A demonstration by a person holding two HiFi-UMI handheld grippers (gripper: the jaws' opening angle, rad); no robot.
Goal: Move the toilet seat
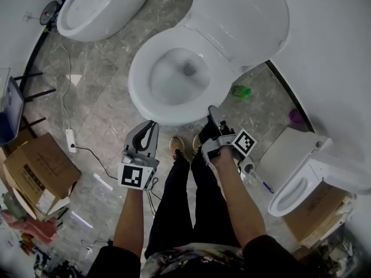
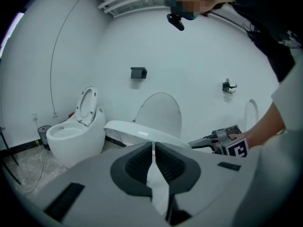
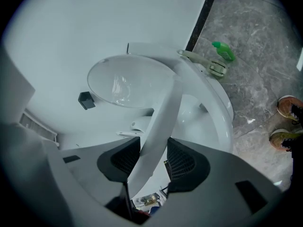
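Observation:
The white toilet seat (image 1: 139, 74) rings the bowl in the middle of the head view, and its lid (image 1: 243, 16) stands open against the wall. My right gripper (image 1: 212, 113) is at the seat's front right rim. In the right gripper view the seat ring (image 3: 163, 122) runs between the two pads, with the right gripper (image 3: 154, 148) shut on it. From the left gripper view the seat (image 2: 142, 131) looks tilted up off the bowl. My left gripper (image 1: 151, 126) hovers by the bowl's front left, shut (image 2: 154, 148) with nothing held.
A second toilet (image 1: 98, 4) stands at the back left and a third (image 1: 307, 172) at the right. A green bottle (image 1: 242, 90) lies by the wall. Cardboard boxes (image 1: 37, 169) and a power strip (image 1: 71, 139) are at the left. The person's shoes (image 1: 177, 146) are before the bowl.

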